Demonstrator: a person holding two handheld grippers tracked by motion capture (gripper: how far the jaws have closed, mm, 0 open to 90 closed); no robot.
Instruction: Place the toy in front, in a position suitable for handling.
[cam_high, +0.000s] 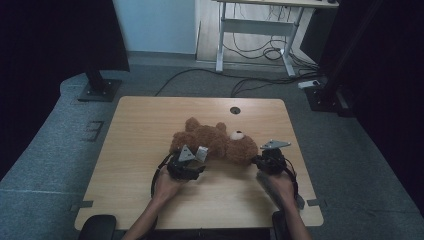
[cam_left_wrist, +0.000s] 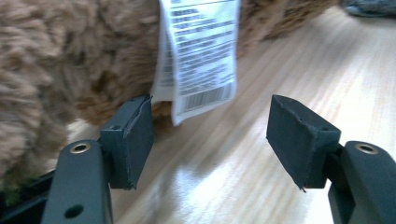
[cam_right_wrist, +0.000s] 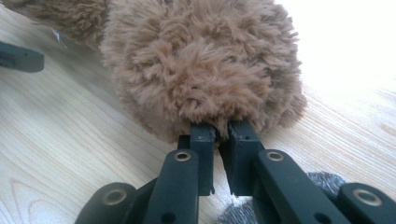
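A brown teddy bear (cam_high: 215, 142) lies on its side across the middle of the wooden table (cam_high: 140, 125), head toward the right. My left gripper (cam_high: 194, 157) sits at the bear's body end, its jaws open (cam_left_wrist: 212, 135). The bear's white printed label (cam_left_wrist: 201, 51) hangs just past the left pad, and neither pad presses on it. Brown fur (cam_left_wrist: 60, 60) lies beyond the left jaw. My right gripper (cam_high: 257, 160) is at the bear's head. Its jaws (cam_right_wrist: 222, 135) are shut on a tuft of fur at the near edge of the round plush head (cam_right_wrist: 201, 60).
A round cable hole (cam_high: 235, 110) sits near the table's far edge. Bare wood lies to the left of and in front of the bear. Beyond the table stand a black post base (cam_high: 100, 87), a white desk frame (cam_high: 255, 30) and floor cables (cam_high: 260, 52).
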